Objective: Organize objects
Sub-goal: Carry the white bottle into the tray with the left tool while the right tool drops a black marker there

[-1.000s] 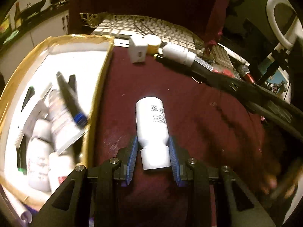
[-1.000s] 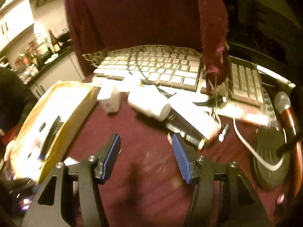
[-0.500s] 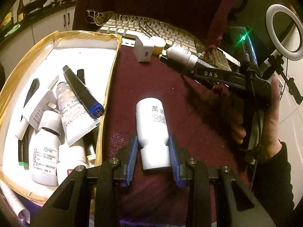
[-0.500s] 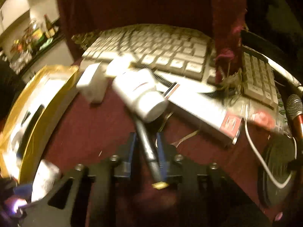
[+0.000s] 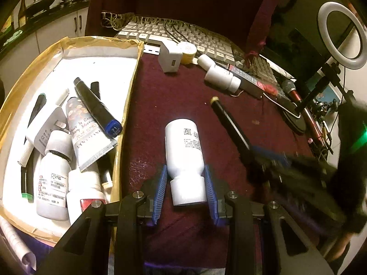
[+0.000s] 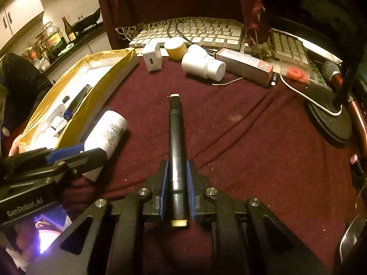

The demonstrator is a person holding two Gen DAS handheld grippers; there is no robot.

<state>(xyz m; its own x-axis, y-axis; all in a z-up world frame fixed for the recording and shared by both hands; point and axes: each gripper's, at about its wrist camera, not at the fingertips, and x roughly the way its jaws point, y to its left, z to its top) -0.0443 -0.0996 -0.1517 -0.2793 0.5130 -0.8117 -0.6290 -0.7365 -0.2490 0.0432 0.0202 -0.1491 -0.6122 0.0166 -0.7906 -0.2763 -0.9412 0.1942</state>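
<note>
The sorting looked partly done. The box [image 5: 128, 91], off to the left of the left gripper's fingers, already held several bottles, a cream tube [image 5: 84, 133], a blue-capped marker [image 5: 98, 107] and some pens. Left on the table [image 6: 252, 149], well ahead of both sets of fingers, were a white charger [image 6: 152, 58], a small yellow jar [image 6: 175, 47], a second white bottle [image 6: 203, 65] lying on its side and a long carton [image 6: 245, 65], all near the keyboard [image 6: 206, 32].

The left gripper [image 5: 184, 183] pointed forward, low over the maroon cloth, with its fingers closed around the cap end of a white bottle [image 5: 183, 146] that stuck straight out ahead of them. It sat just right of the box wall, so a short move leftward seemed enough to drop the bottle in.

The right gripper [image 6: 176, 183] was also held low and level, aimed toward the keyboard, to the right of the left one. Its fingers were closed narrowly on a black pen [image 6: 175, 137], gripped near the rear end, with the cream tip projecting far ahead. The pen was apparently bound for the box as well.
</note>
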